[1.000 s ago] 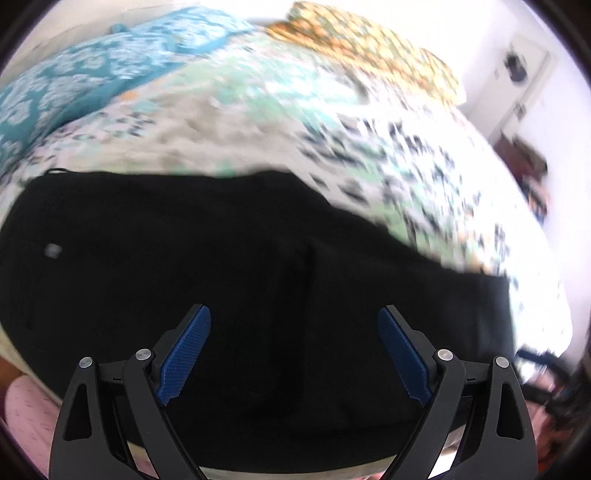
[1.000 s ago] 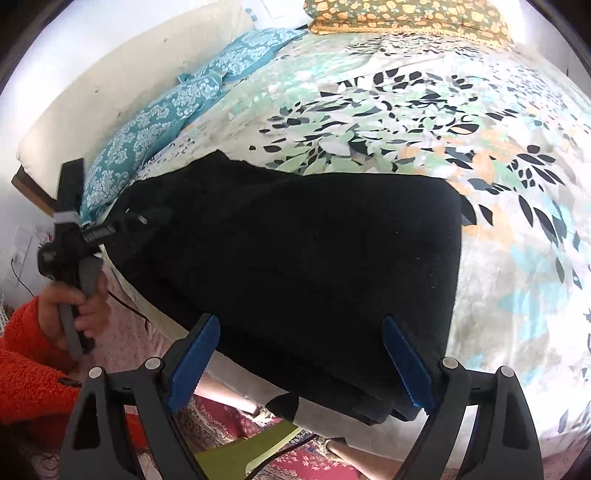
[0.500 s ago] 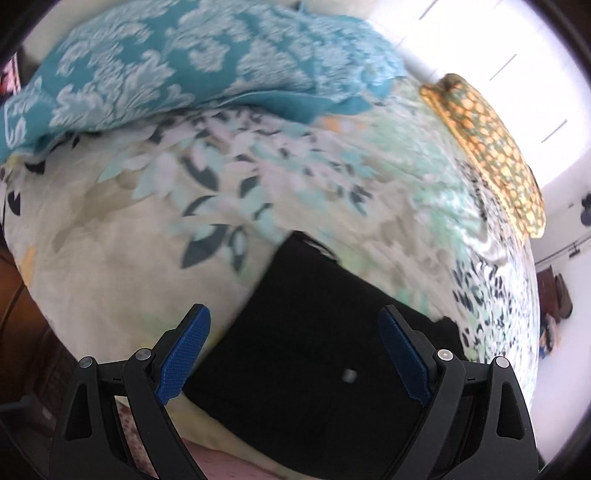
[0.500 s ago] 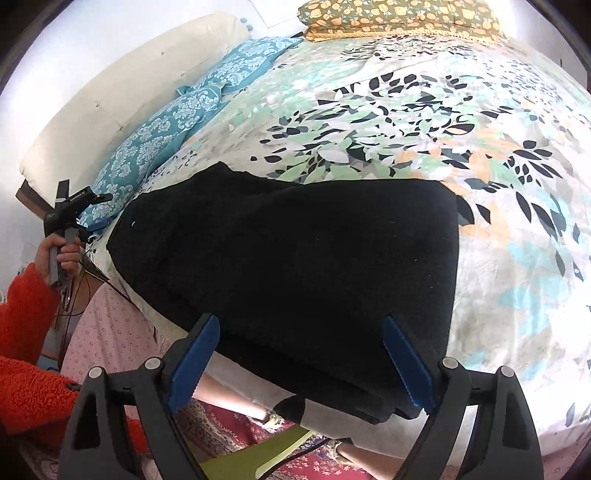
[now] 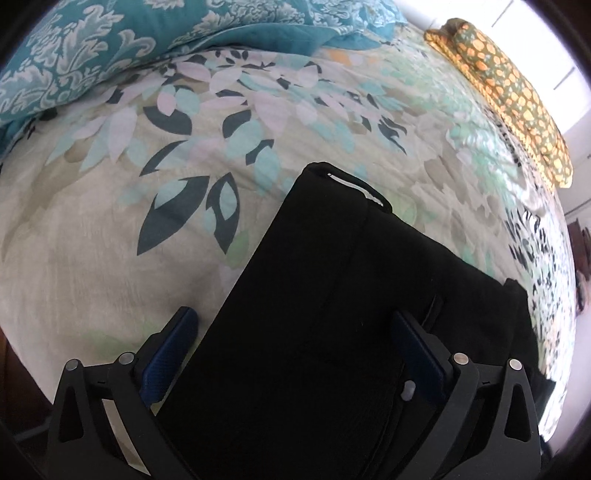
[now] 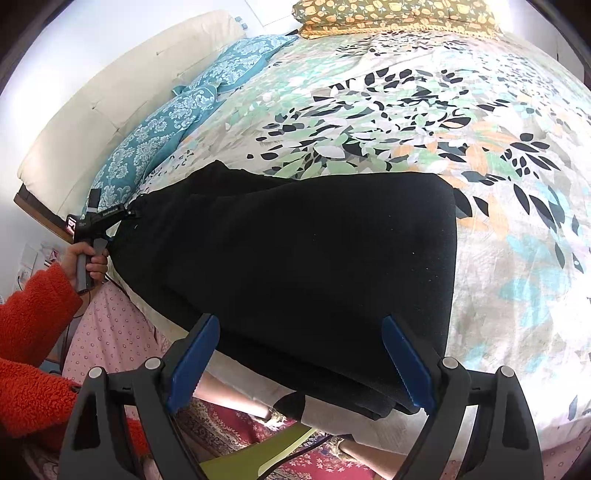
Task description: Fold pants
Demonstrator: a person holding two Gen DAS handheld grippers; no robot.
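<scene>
Black pants (image 6: 314, 251) lie folded lengthwise along the near edge of the bed, waistband end to the left. In the left wrist view the waistband corner (image 5: 343, 184) lies ahead and the pants (image 5: 314, 314) fill the gap between the fingers. My left gripper (image 5: 291, 343) is open, its jaws astride the waistband end; it also shows in the right wrist view (image 6: 127, 214) at the pants' left end. My right gripper (image 6: 299, 358) is open and empty, just above the pants' near edge at the leg end.
The bed has a leaf-print cover (image 6: 406, 110). Teal patterned pillows (image 5: 110, 40) lie by the cream headboard (image 6: 110, 92). A yellow-orange patterned cushion (image 6: 388, 14) lies at the far side. The bed edge, a red rug (image 6: 258, 428) and a green object are below my right gripper.
My left gripper has swung back from the pillows and dropped low over the waistband end, which now sits between its open fingers. My right gripper has stayed put.
</scene>
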